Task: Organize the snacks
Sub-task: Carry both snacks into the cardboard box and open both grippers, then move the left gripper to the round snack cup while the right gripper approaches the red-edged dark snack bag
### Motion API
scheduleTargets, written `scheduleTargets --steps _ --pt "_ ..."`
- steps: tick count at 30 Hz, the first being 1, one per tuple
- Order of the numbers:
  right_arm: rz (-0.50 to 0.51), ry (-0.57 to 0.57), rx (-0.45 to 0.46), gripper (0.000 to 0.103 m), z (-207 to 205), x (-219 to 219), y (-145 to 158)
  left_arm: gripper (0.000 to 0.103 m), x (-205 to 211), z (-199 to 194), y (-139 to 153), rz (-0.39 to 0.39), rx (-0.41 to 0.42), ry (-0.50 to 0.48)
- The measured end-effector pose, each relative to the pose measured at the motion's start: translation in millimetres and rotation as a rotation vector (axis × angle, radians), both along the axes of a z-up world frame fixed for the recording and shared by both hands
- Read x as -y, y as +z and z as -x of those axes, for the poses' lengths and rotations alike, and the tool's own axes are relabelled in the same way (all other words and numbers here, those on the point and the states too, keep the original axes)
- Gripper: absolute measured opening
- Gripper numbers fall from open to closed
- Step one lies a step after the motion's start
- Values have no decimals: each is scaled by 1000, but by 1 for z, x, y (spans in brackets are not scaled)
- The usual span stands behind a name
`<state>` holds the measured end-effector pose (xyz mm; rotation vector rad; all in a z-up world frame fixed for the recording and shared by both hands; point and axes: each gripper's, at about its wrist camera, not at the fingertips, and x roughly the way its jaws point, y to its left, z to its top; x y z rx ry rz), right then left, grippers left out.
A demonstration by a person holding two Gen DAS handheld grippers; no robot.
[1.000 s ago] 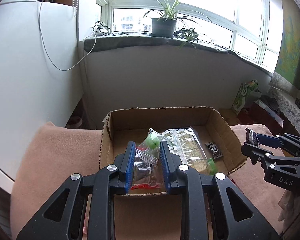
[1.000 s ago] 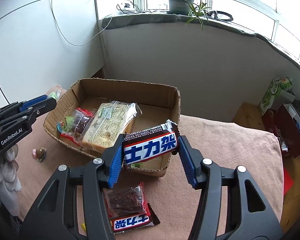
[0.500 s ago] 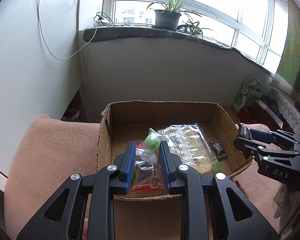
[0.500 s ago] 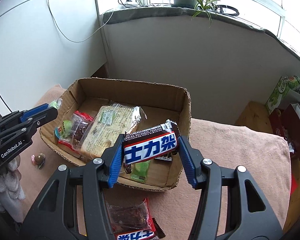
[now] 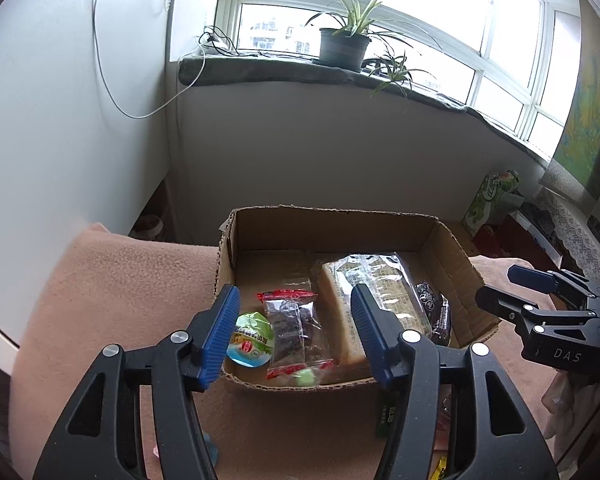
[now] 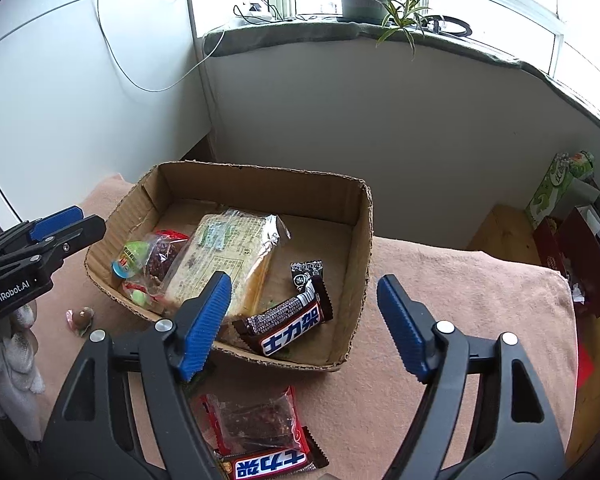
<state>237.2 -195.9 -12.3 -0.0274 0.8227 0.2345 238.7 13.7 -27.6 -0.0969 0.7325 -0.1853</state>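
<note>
Right wrist view: the right gripper point(image 6: 304, 322) hangs over the near edge of the box point(image 6: 364, 240) with its fingers point(image 6: 206, 322) apart and nothing between them; they have just been opening, and the chocolate bar point(image 6: 290, 330) lies free on the box floor by the near wall. Beside it in the box are the bread pack point(image 6: 224, 260), a small dark sachet point(image 6: 306, 272), a jelly cup point(image 6: 130, 258) and a red-edged date pack point(image 6: 162, 258).

In the left wrist view the left gripper point(image 5: 294, 334) has also just been opening: its fingers stand apart above the date pack point(image 5: 294, 326), which rests in the box's near corner with no pad pressing on it.

So both loads look delivered. Still outside, on the pink blanket point(image 6: 460, 280) in front of the box, are a second date pack point(image 6: 256, 420) and a second chocolate bar point(image 6: 268, 466), plus one small wrapped sweet point(image 6: 82, 316) to the left, near the left gripper. By my reckoning the job is past halfway, with at least three pieces left to gather; more may lie below the frame edge, which I cannot tell.
</note>
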Motion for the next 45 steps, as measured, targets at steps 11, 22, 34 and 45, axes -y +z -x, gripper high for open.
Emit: scheduleTargets --steps 11,22,34,45 --pt "-30 36 -40 78 38 14 -3 57 -40 43 4 28 17 3" --pt "38 76 -89 78 72 14 -27 57 -87 76 -29 41 -63 57" --pt "51 79 -125 78 79 14 -47 57 -82 70 -68 -32 -151 64" --pt "147 146 -124 78 66 -28 -56 57 -70 61 -81 -66 -176 53"
